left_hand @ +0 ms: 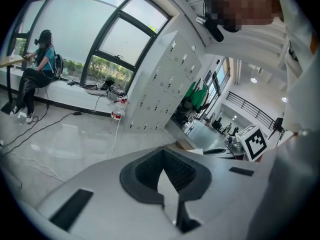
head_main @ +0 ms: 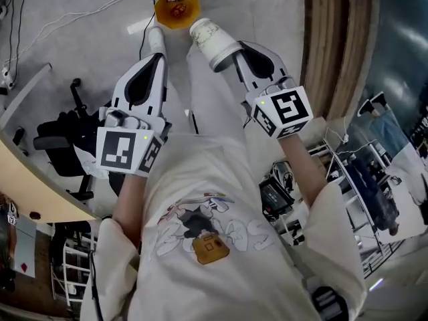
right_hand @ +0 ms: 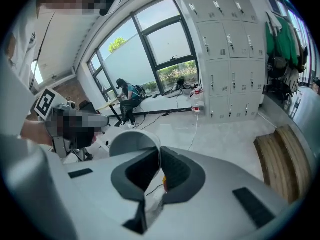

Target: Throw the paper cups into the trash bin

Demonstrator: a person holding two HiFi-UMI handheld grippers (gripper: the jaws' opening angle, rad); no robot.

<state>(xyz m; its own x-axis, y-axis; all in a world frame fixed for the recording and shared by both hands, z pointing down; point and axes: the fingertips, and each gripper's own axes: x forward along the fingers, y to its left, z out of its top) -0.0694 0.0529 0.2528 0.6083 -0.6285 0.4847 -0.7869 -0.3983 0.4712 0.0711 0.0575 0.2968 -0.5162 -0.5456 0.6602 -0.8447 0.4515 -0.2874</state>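
Note:
A white paper cup (head_main: 210, 41) lies on its side in the air, its rim pinched between the pads of my right gripper (head_main: 229, 59), which is shut on it. In the right gripper view the cup (right_hand: 132, 143) sticks out left of the right gripper (right_hand: 160, 160). An orange trash bin (head_main: 176, 8) stands on the floor just ahead of and below both grippers, with something small and red inside. My left gripper (head_main: 159, 57) is held beside the right one, shut with nothing between its pads (left_hand: 176, 170).
White cables (head_main: 73, 15) run over the grey floor. A black office chair (head_main: 59, 141) and a curved desk edge (head_main: 37, 189) are at the left. A wooden strip (head_main: 329, 39) and metal carts (head_main: 354, 179) are at the right. Grey lockers (right_hand: 227, 49) line the wall.

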